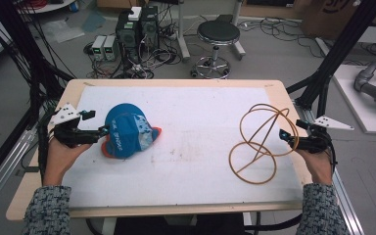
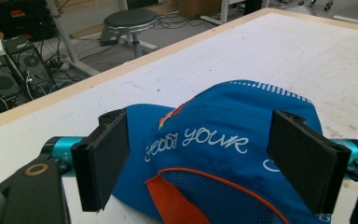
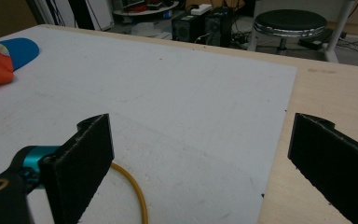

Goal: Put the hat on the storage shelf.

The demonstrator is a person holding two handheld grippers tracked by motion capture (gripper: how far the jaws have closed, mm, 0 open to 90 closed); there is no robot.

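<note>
Cap: blue cap [image 1: 127, 131] w/ orange trim, mesh panel, white script; lying on surface's [image 1: 196, 147] left half, crown bulging up.
Left tool: left tool [image 1: 102, 131] standing wide, jaws flanking the cap's near edge, pads not pressing.
Right tool: right tool [image 1: 285, 136] gaping wide, nothing held, sitting just beside wire frame [image 1: 260, 142].
Around: gold-wire frame w/ hoops resting on right half, well apart from cap; stool [image 1: 218, 34] and PC boxes [image 1: 138, 25] sitting on floor beyond.

The cap's [image 2: 223, 154] lower part is cut off by the left gripper view's bottom edge.
</note>
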